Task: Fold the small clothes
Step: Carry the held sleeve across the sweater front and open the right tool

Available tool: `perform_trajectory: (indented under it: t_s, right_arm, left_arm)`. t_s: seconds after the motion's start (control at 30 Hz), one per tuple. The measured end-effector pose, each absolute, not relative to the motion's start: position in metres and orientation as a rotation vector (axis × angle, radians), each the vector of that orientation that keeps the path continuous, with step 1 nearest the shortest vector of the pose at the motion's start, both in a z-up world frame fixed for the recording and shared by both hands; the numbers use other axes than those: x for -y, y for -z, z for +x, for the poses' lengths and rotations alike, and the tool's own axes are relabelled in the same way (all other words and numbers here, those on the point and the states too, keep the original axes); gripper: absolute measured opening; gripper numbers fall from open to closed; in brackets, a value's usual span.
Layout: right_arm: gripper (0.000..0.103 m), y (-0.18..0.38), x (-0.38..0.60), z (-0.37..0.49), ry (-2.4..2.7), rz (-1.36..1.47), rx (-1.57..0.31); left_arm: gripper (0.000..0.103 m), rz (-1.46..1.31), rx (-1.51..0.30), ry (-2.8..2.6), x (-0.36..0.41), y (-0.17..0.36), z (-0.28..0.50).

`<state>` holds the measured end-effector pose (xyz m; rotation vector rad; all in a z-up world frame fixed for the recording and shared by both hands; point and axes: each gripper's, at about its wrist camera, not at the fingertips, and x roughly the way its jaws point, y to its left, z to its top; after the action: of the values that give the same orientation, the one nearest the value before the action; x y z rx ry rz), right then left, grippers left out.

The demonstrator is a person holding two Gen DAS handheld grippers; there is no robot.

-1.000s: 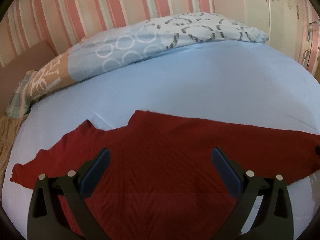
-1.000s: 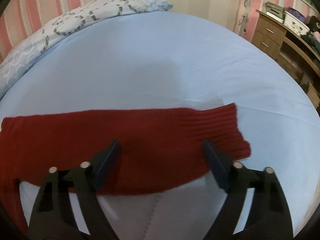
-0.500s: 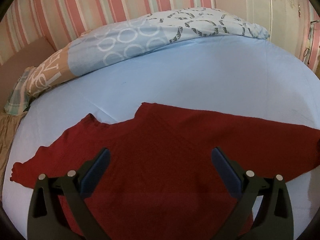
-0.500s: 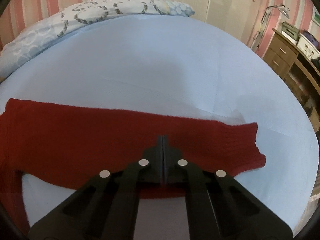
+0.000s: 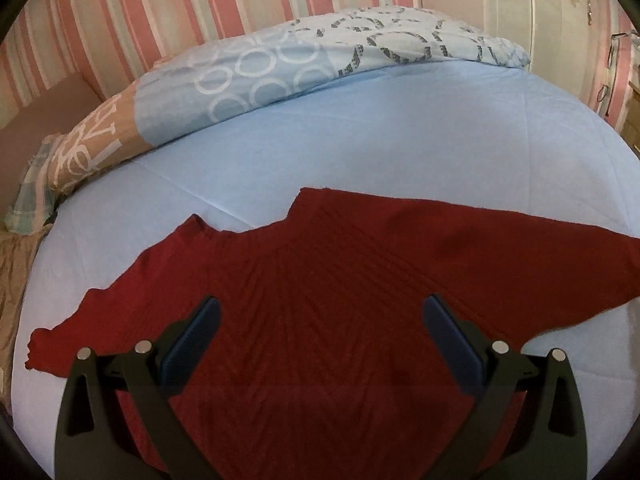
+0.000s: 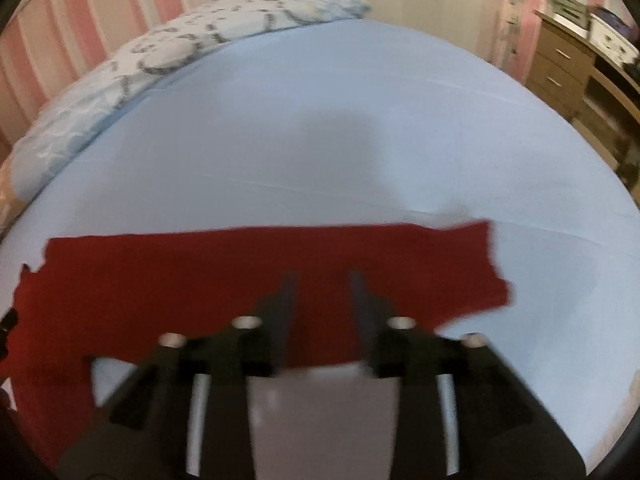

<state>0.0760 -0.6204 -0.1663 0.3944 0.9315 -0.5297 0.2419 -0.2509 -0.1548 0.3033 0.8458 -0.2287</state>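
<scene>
Right gripper (image 6: 322, 280) reopened, blurred; red sweater (image 5: 340, 300) cut off below

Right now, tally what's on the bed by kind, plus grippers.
Red knit sweater: 1
Patterned blue duvet: 1
Grippers: 2, the left gripper and the right gripper
Total: 4

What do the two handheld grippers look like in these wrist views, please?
Both are the same build. The left gripper has two black angular plastic fingers with cut-out windows, silver round pins at the joints, and flat dark blue pads on the inner faces. The right gripper, blurred, shows the same black fingers and silver pins, with a pale grey body between them. No cables, markings or sleeves show.
</scene>
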Motion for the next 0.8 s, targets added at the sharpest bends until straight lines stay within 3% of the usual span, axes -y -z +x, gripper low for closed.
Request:
perform_trajectory:
  t_s: [0.03, 0.07, 0.43, 0.5, 0.57, 0.67, 0.8]
  right_arm:
    - [0.055, 0.169, 0.629, 0.067, 0.541, 0.419, -0.936]
    - [0.058, 0.171, 0.637, 0.058, 0.552, 0.445, -0.937]
    - [0.063, 0.198, 0.695, 0.048, 0.601, 0.646, -0.941]
    - [0.055, 0.198, 0.701, 0.057, 0.616, 0.645, -0.946]
    - [0.018, 0.196, 0.701, 0.061, 0.642, 0.604, -0.961]
    - [0.011, 0.189, 0.699, 0.058, 0.644, 0.582, -0.94]
    - [0.01, 0.162, 0.672, 0.054, 0.641, 0.438, -0.875]
  left_arm:
    - [0.101, 0.301, -0.848, 0.23, 0.251, 0.155, 0.242]
    - [0.101, 0.297, -0.853, 0.233, 0.251, 0.156, 0.242]
    - [0.101, 0.339, -0.84, 0.249, 0.263, 0.152, 0.232]
    - [0.101, 0.346, -0.832, 0.242, 0.262, 0.149, 0.232]
    - [0.101, 0.351, -0.827, 0.239, 0.261, 0.146, 0.231]
    - [0.101, 0.355, -0.815, 0.232, 0.259, 0.141, 0.23]
    - [0.101, 0.354, -0.802, 0.226, 0.254, 0.133, 0.229]
